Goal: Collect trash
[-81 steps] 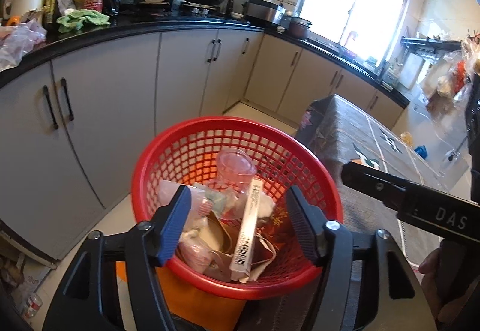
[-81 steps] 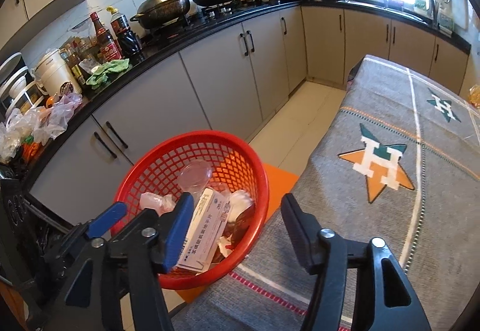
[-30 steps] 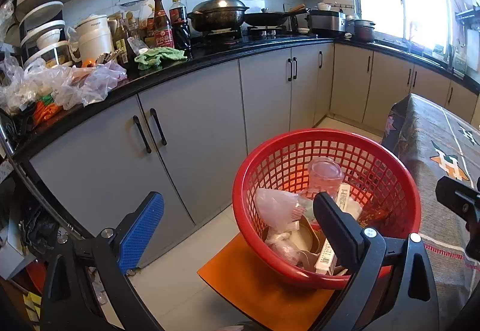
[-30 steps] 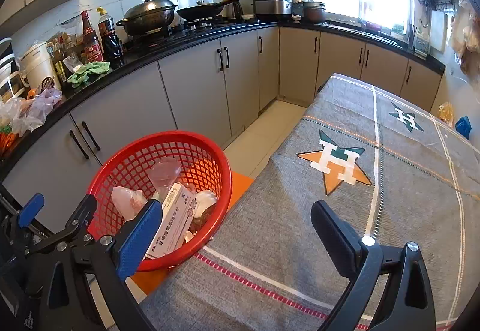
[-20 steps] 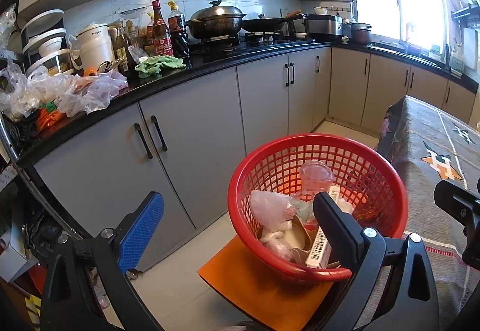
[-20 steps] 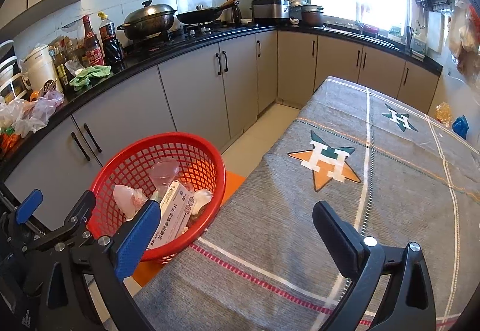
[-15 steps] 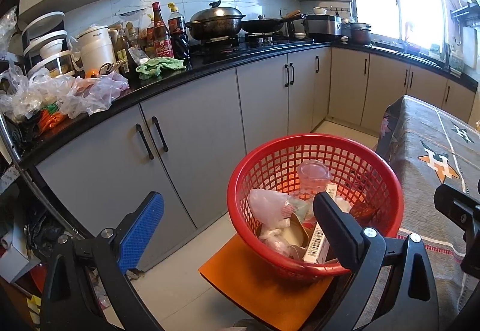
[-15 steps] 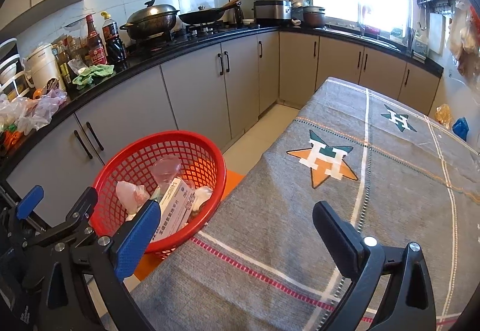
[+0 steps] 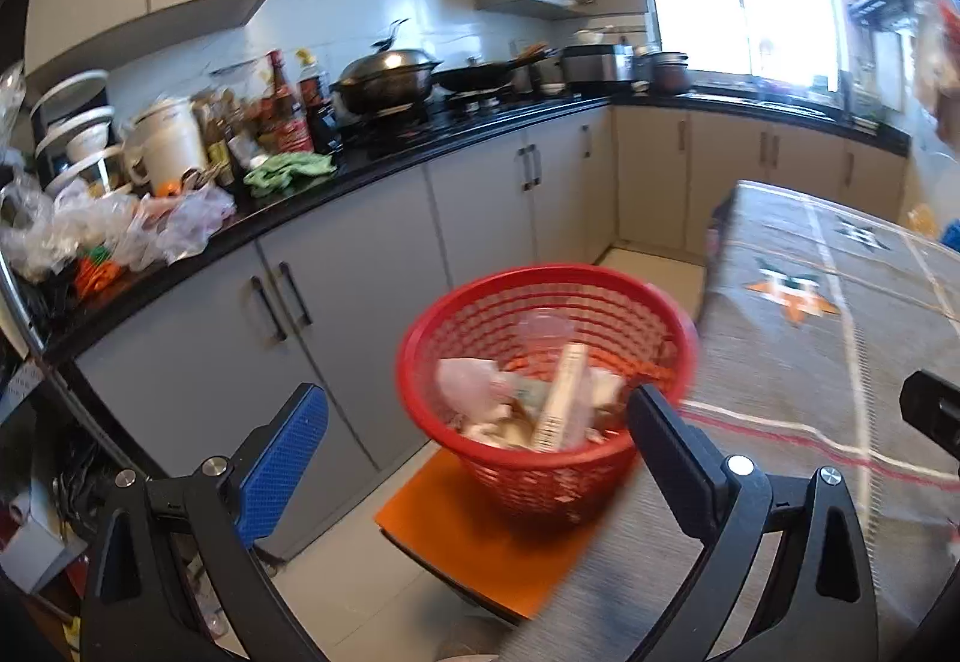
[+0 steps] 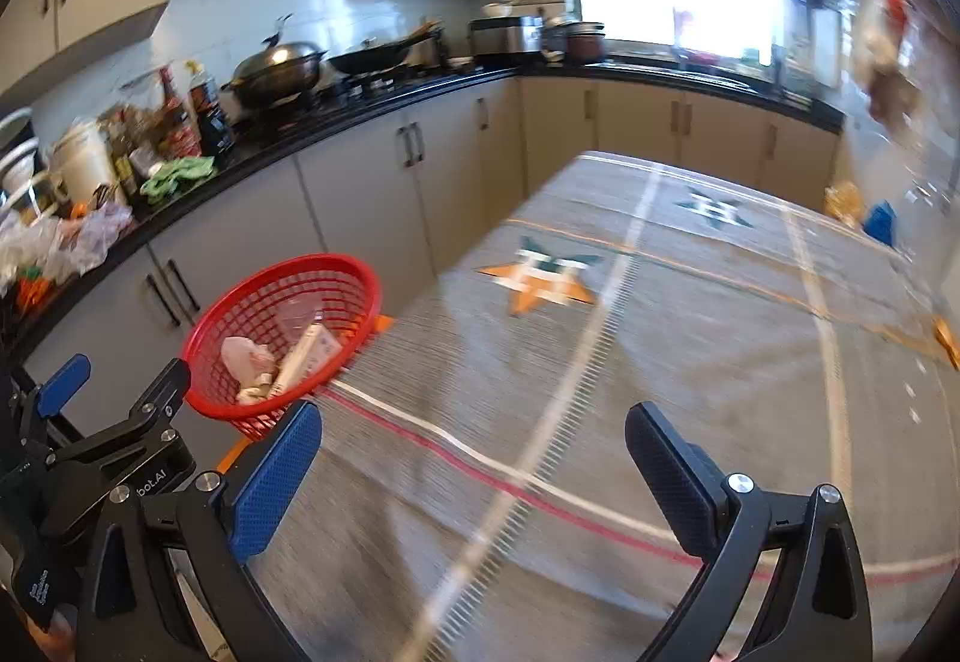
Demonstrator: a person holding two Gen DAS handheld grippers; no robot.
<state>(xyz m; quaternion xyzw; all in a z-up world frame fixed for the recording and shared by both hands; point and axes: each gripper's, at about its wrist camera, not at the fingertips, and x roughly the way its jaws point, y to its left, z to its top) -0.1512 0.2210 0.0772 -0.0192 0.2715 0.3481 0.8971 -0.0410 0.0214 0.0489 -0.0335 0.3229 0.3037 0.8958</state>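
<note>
A red mesh basket [image 9: 543,473] stands on an orange stool [image 9: 480,548] by the table's near-left corner; it also shows in the right wrist view [image 10: 240,320]. It holds trash: a white carton [image 9: 561,398], a clear plastic cup [image 9: 543,329], crumpled plastic and paper. My left gripper [image 9: 474,446] is open and empty, held back from the basket. My right gripper [image 10: 474,458] is open and empty above the table's grey patterned cloth [image 10: 660,362]. The left gripper also shows at the lower left of the right wrist view [image 10: 114,386].
A black counter [image 9: 360,170] over grey cabinets runs along the left and back, crowded with bottles, a wok, pans and plastic bags. A blue object [image 10: 879,224] and a yellowish bag [image 10: 843,200] lie at the table's far right edge.
Both grippers have opened wide and pulled back and up from the basket. The right gripper has swung right over the table. The basket stays on the stool.
</note>
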